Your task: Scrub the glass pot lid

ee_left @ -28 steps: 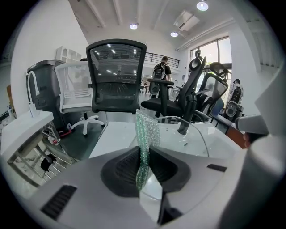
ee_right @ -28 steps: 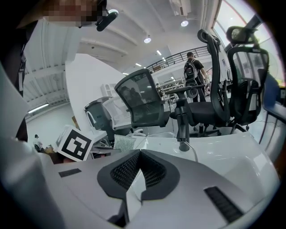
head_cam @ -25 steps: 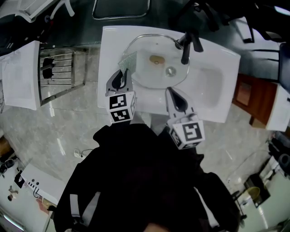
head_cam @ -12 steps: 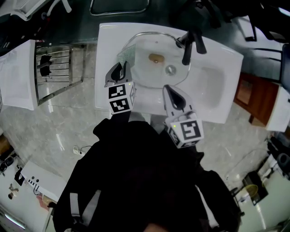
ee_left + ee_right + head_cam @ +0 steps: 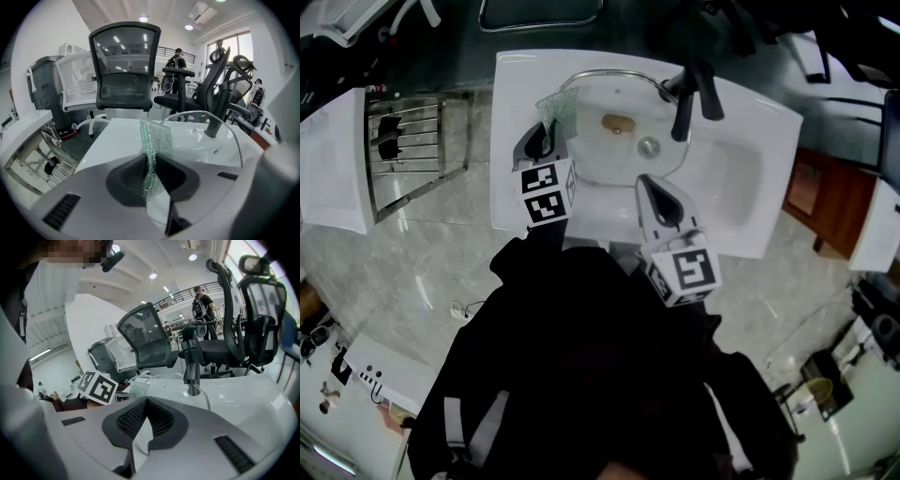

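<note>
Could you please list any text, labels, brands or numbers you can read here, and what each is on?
None: no word, label, brand or number is readable in any view.
The left gripper and right gripper bear only black-and-white square marker patterns, not text.
White box, lower left: marks too small to read.

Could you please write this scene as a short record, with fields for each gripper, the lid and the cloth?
Left gripper: shut on the green cloth
Right gripper: shut, nothing between its jaws
Glass lid: lies on the white counter, ahead of both grippers
Cloth: upright, at the lid's left rim; contact unclear
</note>
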Demonstrator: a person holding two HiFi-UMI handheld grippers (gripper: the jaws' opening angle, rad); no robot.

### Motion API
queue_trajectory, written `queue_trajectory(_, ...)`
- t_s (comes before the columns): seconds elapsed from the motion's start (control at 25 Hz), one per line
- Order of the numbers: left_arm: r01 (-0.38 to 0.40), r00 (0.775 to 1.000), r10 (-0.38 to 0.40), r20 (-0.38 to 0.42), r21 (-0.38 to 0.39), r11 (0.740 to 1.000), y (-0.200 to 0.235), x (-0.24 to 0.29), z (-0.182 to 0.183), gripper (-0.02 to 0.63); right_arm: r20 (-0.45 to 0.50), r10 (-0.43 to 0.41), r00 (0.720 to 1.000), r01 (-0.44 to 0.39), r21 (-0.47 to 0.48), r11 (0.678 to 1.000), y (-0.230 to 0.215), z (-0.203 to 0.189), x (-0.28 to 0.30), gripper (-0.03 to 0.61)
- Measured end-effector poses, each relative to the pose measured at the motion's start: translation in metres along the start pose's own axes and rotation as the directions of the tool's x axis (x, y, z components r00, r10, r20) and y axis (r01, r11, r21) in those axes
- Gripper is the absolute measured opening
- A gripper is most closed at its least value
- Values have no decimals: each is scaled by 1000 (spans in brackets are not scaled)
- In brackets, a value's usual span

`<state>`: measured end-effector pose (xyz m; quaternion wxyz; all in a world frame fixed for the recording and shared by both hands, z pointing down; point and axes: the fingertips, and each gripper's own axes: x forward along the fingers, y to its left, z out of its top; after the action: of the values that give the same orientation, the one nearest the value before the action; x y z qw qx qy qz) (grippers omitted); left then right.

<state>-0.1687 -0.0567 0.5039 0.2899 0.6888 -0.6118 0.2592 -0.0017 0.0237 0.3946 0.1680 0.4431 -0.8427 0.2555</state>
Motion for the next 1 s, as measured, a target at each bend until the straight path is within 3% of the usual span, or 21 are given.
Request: queue_trajectory(1.0,-23,999,23,-39,14,1000,-11,24,3,57,-22,-15,1000,15,19,1000,-14,-1,12,3)
